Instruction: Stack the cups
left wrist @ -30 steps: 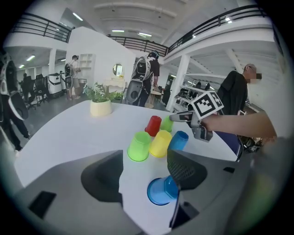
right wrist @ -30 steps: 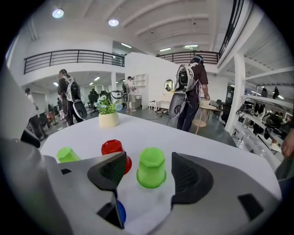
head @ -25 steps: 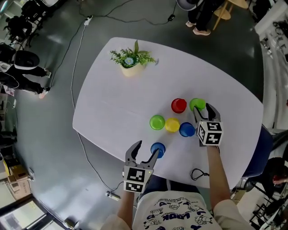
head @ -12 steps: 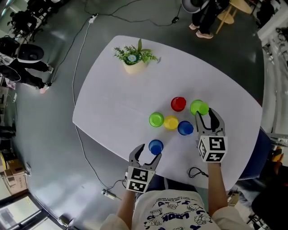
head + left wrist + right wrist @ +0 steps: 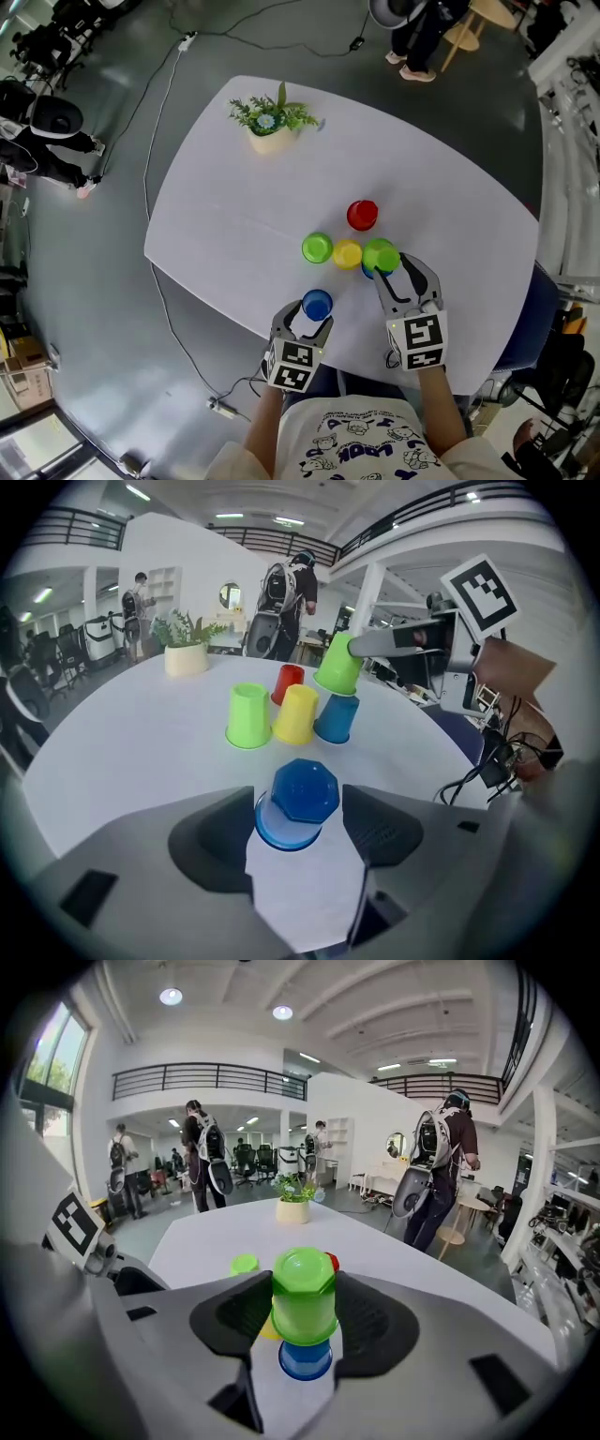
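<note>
Jaws of downward-angled right gripper (image 5: 302, 1321) clamp green cup (image 5: 303, 1288) over blue cup (image 5: 305, 1361).

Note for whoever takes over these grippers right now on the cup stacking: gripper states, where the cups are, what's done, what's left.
Right hand-held gripper: jaws have just closed on the lifted green cup, upside down, above the far blue cup.
Left hand-held gripper: jaws straddle the near blue cup, upside down on the table; whether they press it is unclear.
Second green cup, yellow cup and red cup stand singly, upside down.
Done: no cup stacked yet.
Left: seat green on blue, then stack the rest.
</note>
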`<state>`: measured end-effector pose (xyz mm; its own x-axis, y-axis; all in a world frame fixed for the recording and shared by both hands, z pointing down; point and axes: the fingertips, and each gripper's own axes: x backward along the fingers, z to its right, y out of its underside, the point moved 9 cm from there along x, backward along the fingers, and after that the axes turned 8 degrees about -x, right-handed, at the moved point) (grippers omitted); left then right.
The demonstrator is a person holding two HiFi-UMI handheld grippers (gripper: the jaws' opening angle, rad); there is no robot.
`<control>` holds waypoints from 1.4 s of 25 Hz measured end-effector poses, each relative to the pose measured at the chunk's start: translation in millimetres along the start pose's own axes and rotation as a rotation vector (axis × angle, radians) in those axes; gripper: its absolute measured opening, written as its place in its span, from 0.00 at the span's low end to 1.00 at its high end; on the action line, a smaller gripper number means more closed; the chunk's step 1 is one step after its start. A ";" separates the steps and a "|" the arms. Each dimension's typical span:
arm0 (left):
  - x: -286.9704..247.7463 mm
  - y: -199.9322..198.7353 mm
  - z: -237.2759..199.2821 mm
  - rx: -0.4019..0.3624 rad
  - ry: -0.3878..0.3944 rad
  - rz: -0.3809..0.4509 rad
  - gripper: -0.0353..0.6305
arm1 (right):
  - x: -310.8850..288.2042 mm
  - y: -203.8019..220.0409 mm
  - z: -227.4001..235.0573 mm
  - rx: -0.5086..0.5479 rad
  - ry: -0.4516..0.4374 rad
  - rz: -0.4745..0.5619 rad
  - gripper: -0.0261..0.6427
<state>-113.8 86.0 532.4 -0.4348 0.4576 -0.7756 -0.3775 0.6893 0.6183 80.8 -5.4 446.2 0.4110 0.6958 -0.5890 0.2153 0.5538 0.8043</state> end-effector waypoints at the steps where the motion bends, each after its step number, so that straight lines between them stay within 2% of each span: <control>1: -0.8 1.0 0.1 0.000 -0.005 0.002 0.50 | 0.8 0.3 -1.4 0.002 -0.005 -0.002 0.37; 3: -1.4 2.1 0.7 -0.003 -0.016 0.013 0.43 | 1.4 0.5 -3.7 0.005 -0.016 -0.003 0.37; 8: 15.1 -8.4 -1.4 -0.010 -0.047 0.064 0.42 | -0.3 3.5 -10.0 0.016 -0.039 -0.015 0.37; 12: 45.4 -49.6 -18.0 -0.040 -0.071 0.147 0.42 | -4.5 9.7 -12.5 0.014 -0.046 -0.039 0.37; 17: 66.5 -104.4 -37.3 -0.034 -0.021 0.201 0.42 | -5.3 9.8 -13.8 0.013 -0.046 -0.032 0.37; 22: 55.8 -139.1 -43.5 -0.088 0.008 0.164 0.42 | 4.9 2.3 -13.6 -0.033 -0.072 0.012 0.46; 28: 31.2 -152.0 -38.1 -0.127 0.056 0.104 0.42 | 21.8 -19.5 1.4 -0.140 -0.086 0.110 0.46; 35: 11.1 -152.9 -36.6 -0.142 0.071 0.066 0.42 | 17.0 -45.5 38.4 -0.122 -0.039 0.157 0.46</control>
<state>-90.8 -34.9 433.9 -0.5170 0.4550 -0.7250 -0.4557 0.5707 0.6831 112.0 -36.3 402.5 0.4657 0.7609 -0.4519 0.0379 0.4931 0.8692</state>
